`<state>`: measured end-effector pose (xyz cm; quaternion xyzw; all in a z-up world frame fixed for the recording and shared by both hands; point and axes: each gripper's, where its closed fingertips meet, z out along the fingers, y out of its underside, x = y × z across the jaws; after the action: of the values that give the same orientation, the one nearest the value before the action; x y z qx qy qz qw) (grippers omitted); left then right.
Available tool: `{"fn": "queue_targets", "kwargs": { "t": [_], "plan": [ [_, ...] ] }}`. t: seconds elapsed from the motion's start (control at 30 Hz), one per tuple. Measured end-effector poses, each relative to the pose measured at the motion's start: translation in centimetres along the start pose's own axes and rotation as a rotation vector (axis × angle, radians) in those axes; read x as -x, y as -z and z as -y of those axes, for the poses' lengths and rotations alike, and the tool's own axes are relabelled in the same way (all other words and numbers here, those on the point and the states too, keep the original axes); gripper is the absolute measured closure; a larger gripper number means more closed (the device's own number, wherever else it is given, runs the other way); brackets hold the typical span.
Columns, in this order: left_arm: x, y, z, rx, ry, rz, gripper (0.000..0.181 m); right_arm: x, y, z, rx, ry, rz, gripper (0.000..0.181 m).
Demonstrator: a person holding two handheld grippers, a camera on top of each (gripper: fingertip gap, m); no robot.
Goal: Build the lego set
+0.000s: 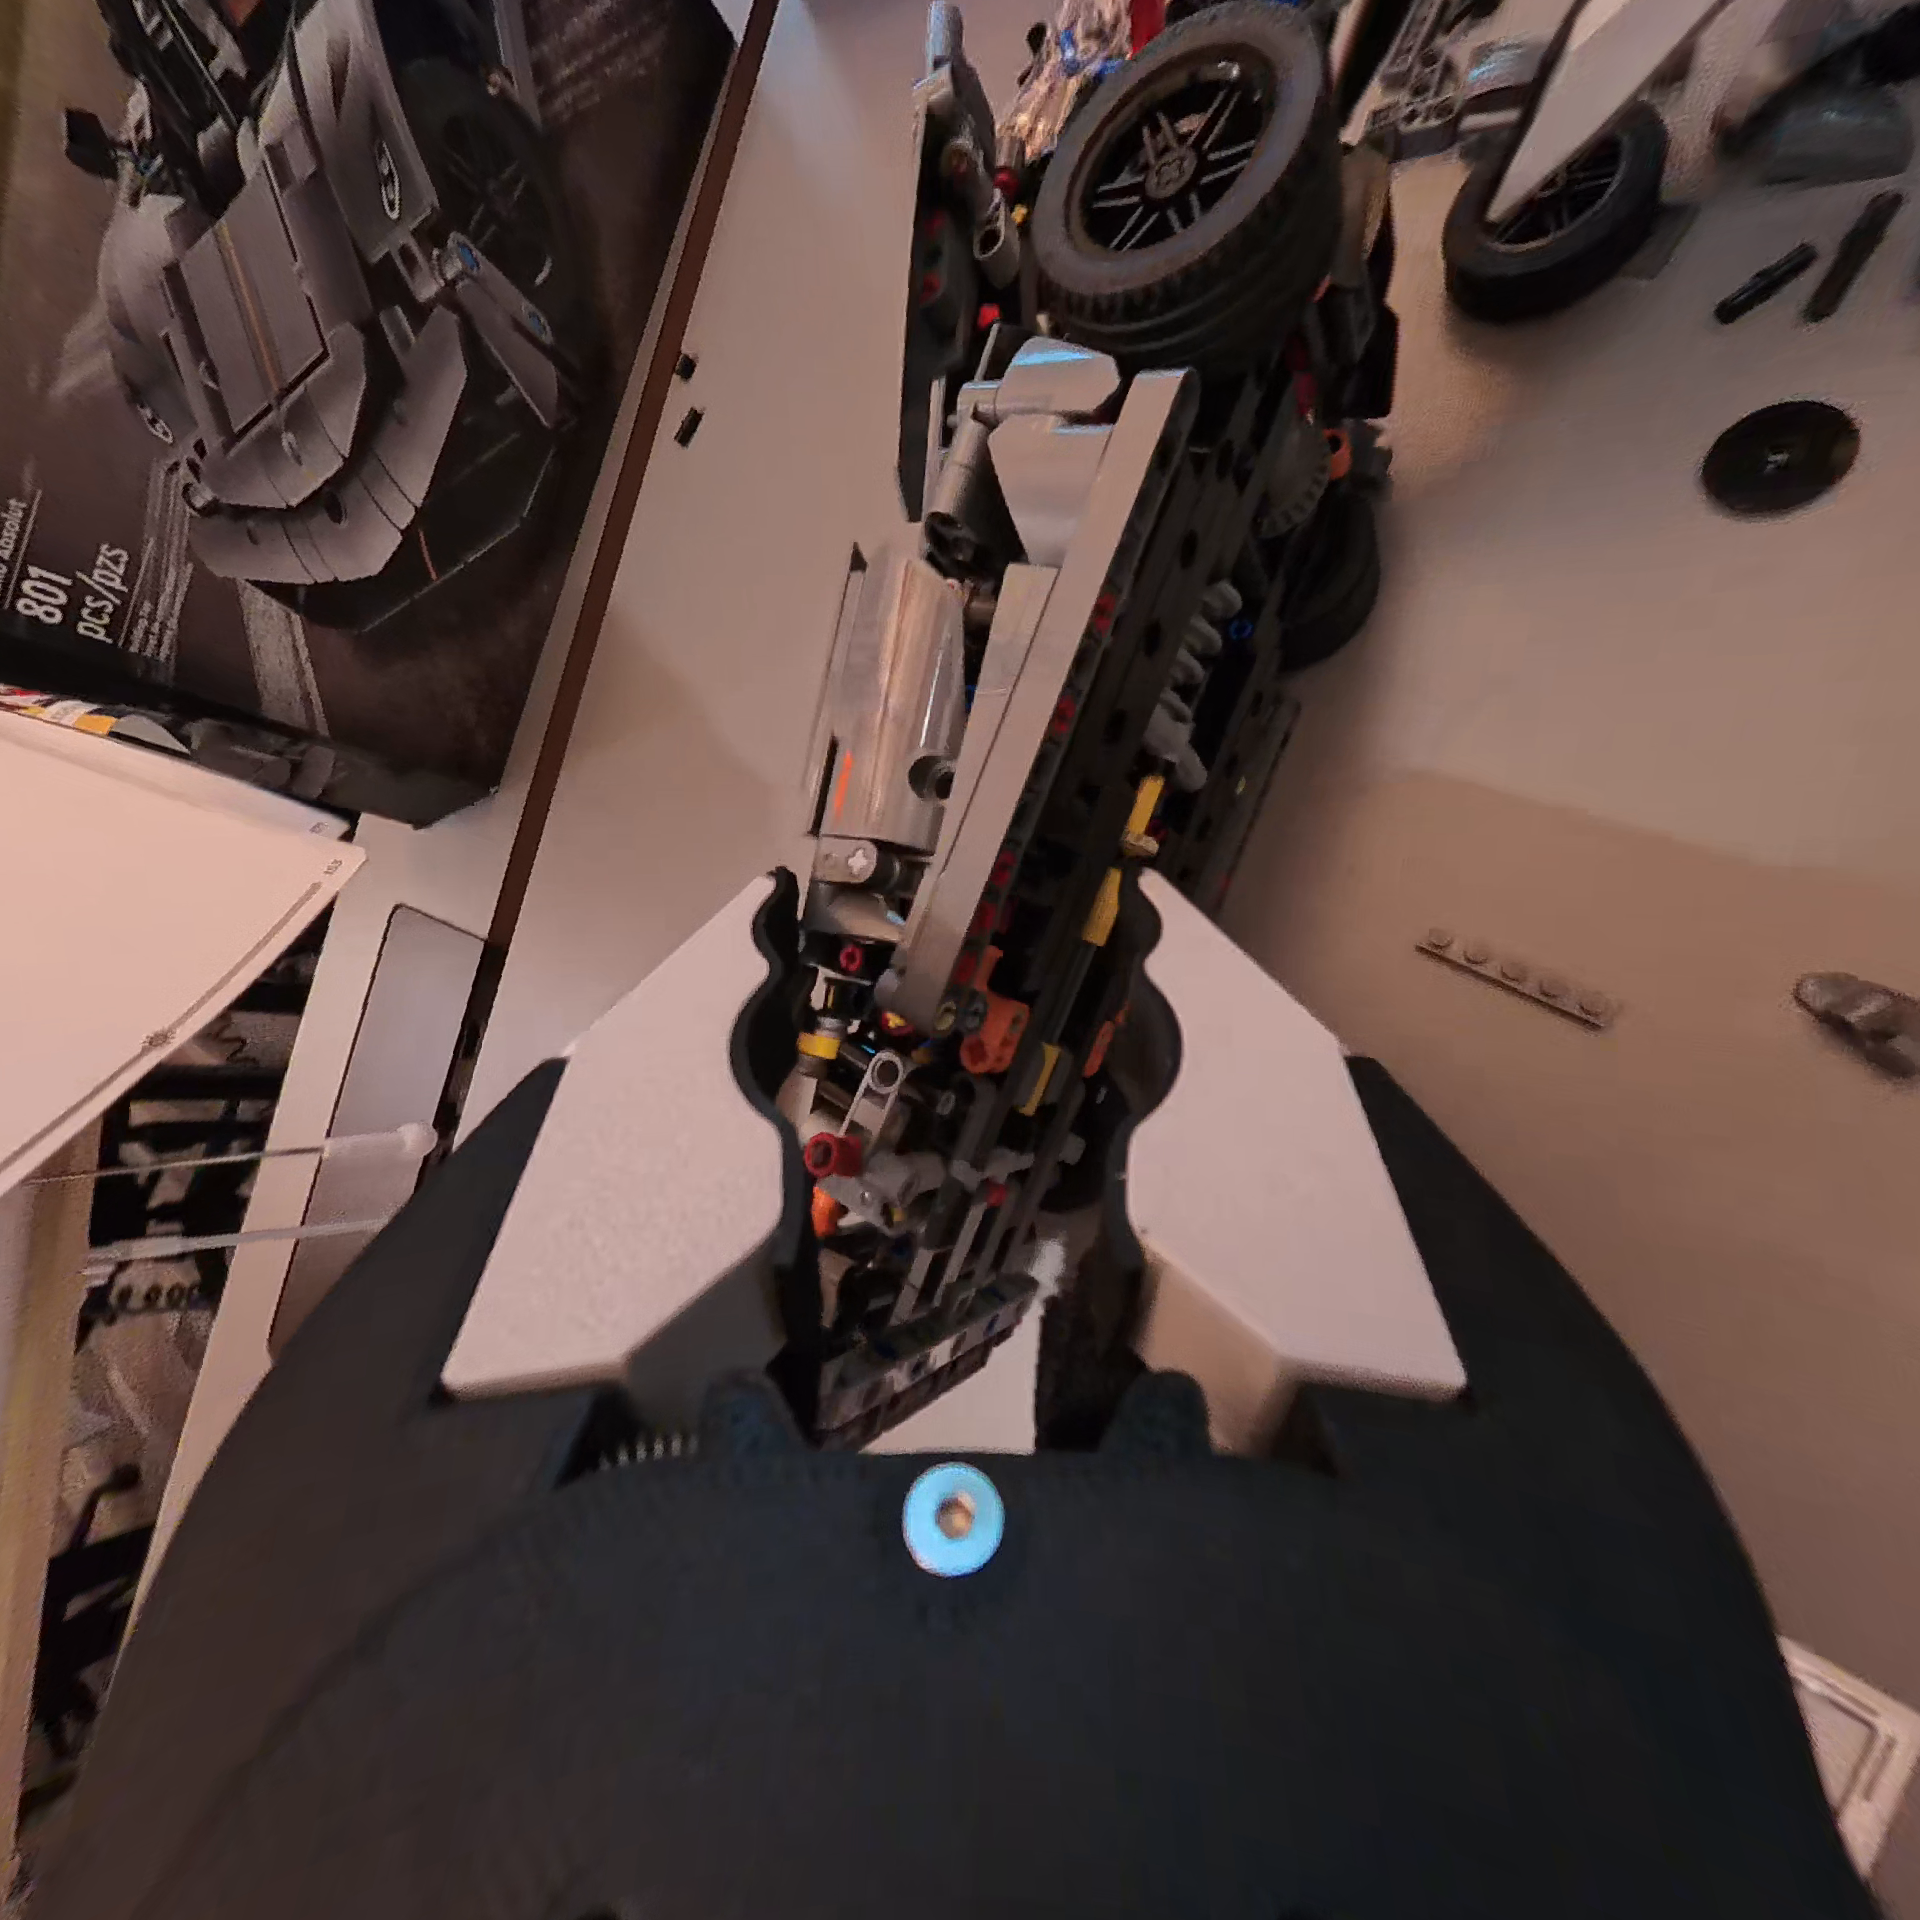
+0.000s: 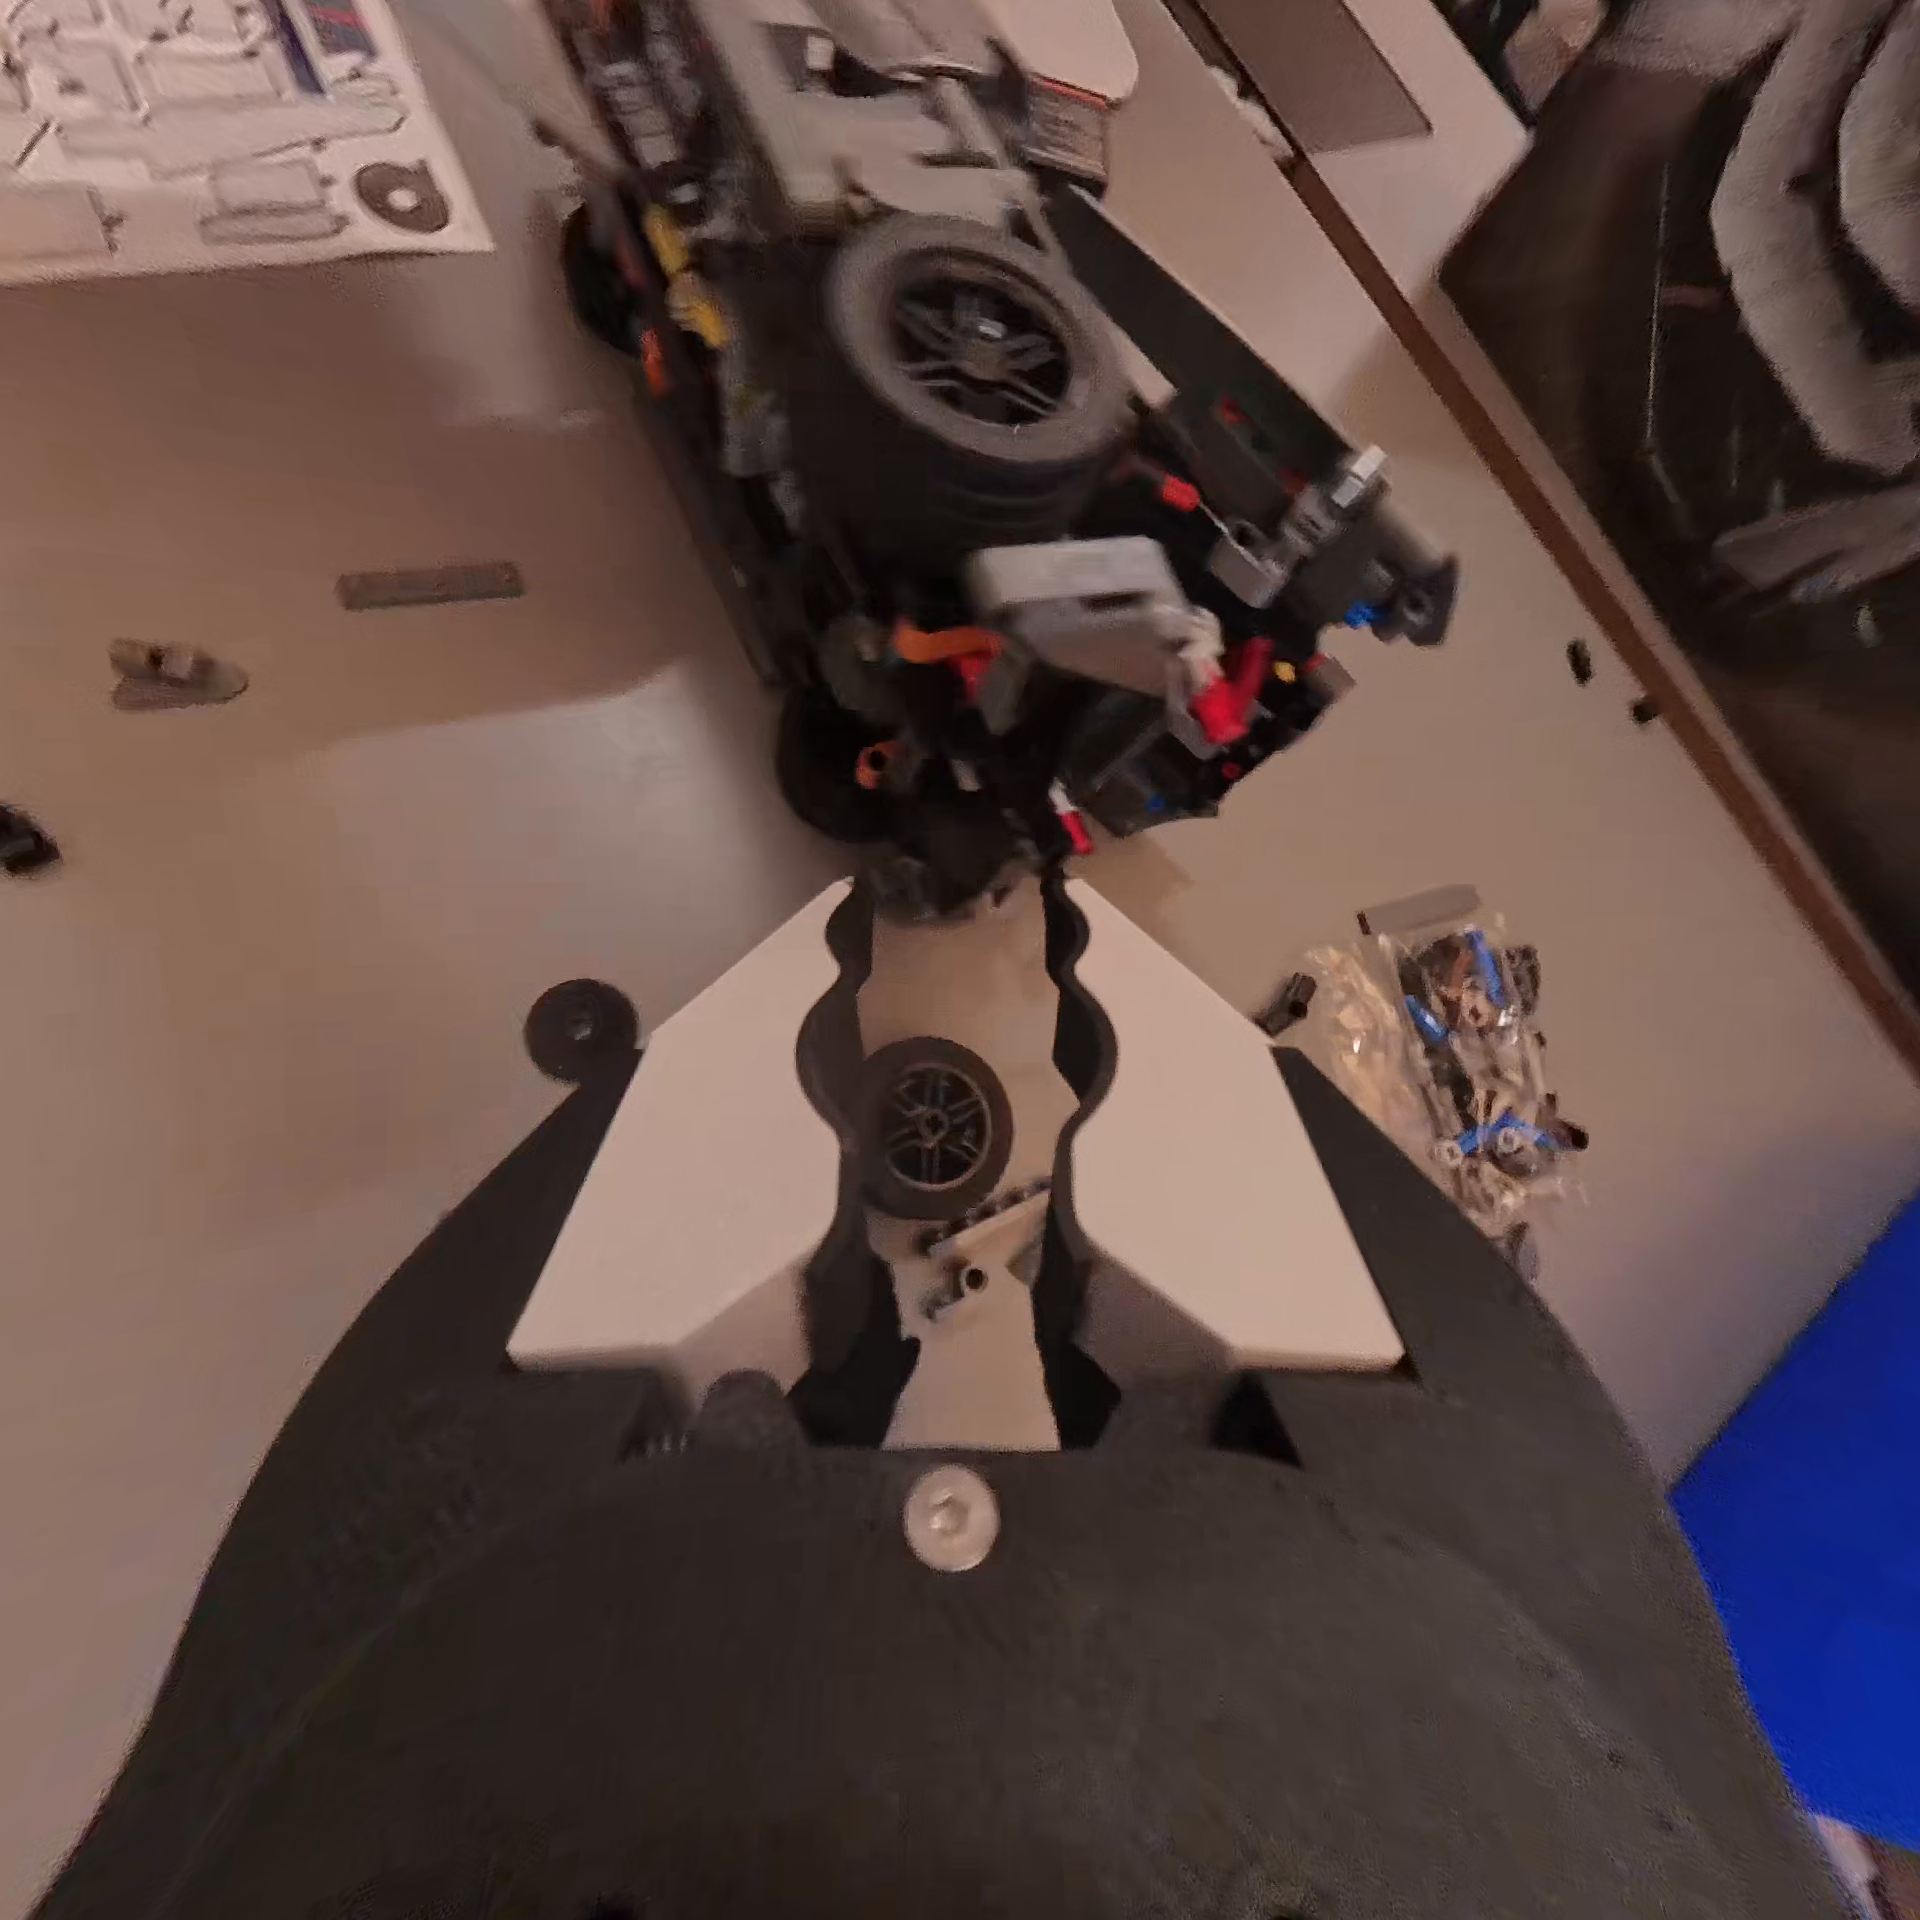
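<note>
White worktop (image 2: 312, 831), warm lamp light, loose parts scattered. Set box (image 1: 312, 364) stands along the far edge; instruction sheet (image 2: 208, 125) lies toward a far corner; an opened bag of small parts (image 2: 1455, 1060) sits near the box-side edge.

Left claw (image 1: 961, 1039): clamped on the car chassis (image 1: 1091, 675), gripping one end, the long body tipped on its side with a mounted wheel (image 1: 1184, 177) facing up. Other end appears to rest on the worktop.

Right claw (image 2: 945, 1060): narrow, holding a loose wheel (image 2: 935, 1127) between its fingers, hub facing the camera. Tips sit just short of the chassis end (image 2: 1039, 727); contact not yet evident.

Judgement: step in hand is fitting this wheel to an open axle. To do it well:
- keep the left grip firm so the chassis cannot roll;
- line the hub bore square with the axle before pushing;
- press straight along the axle, not at an angle, or the pin may skew or the wheel slip from the claw.

Target axle not clearly visible; frames blurred.
</note>
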<state>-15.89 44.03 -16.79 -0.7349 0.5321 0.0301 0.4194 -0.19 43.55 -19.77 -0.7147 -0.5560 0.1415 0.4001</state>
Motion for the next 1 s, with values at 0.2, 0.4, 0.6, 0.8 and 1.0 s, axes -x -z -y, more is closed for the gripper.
{"fn": "queue_targets", "kwargs": {
  "t": [0.2,0.4,0.6,0.8,1.0],
  "plan": [
    [0.3,-0.1,-0.1,-0.028,-0.017,0.007,0.129,1.0,0.1,0.4,0.075,0.246,-0.155,0.160],
    [0.2,-0.2,0.0,-0.038,-0.016,0.027,0.127,0.4,2.3,0.7,0.132,0.301,-0.261,0.159],
    [0.3,-0.3,0.0,-0.065,0.008,0.021,0.127,5.0,-1.2,2.3,0.066,0.528,-0.167,0.145],
    [0.3,-0.4,0.1,-0.099,0.020,0.020,0.127,4.4,-3.6,2.5,0.063,0.484,-0.115,0.136],
    [0.3,-0.4,0.2,-0.114,0.022,0.018,0.127,5.4,-4.3,3.5,0.018,0.513,-0.065,0.139]
  ]
}}
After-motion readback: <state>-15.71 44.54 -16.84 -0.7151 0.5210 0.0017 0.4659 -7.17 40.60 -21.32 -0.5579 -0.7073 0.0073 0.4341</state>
